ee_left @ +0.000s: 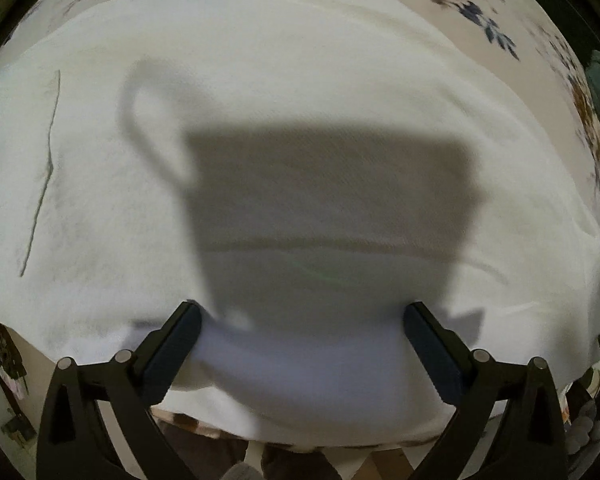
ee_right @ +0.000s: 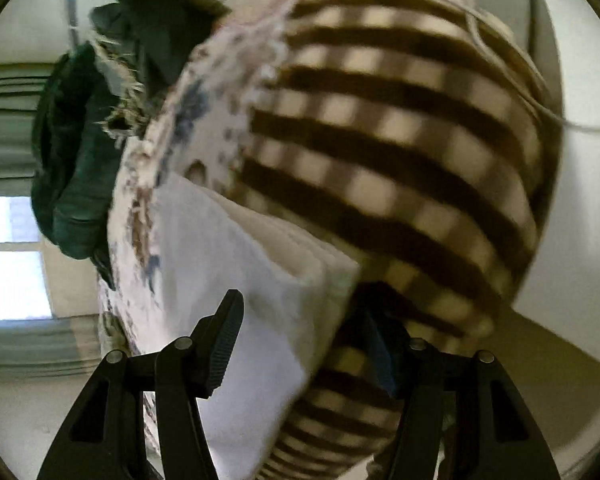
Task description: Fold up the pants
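Observation:
The white pants lie spread over a floral cover and fill most of the left wrist view. My left gripper is open, low over the near edge of the pants, with fabric between its fingers; its shadow falls on the cloth. In the right wrist view a folded white edge of the pants lies between the fingers of my right gripper, which is open. The right finger is partly hidden behind the fabric. The view is blurred.
A floral bed cover lies under the pants. A brown and cream checked blanket lies to the right of the pants. A dark green garment is heaped at the far left, by a window.

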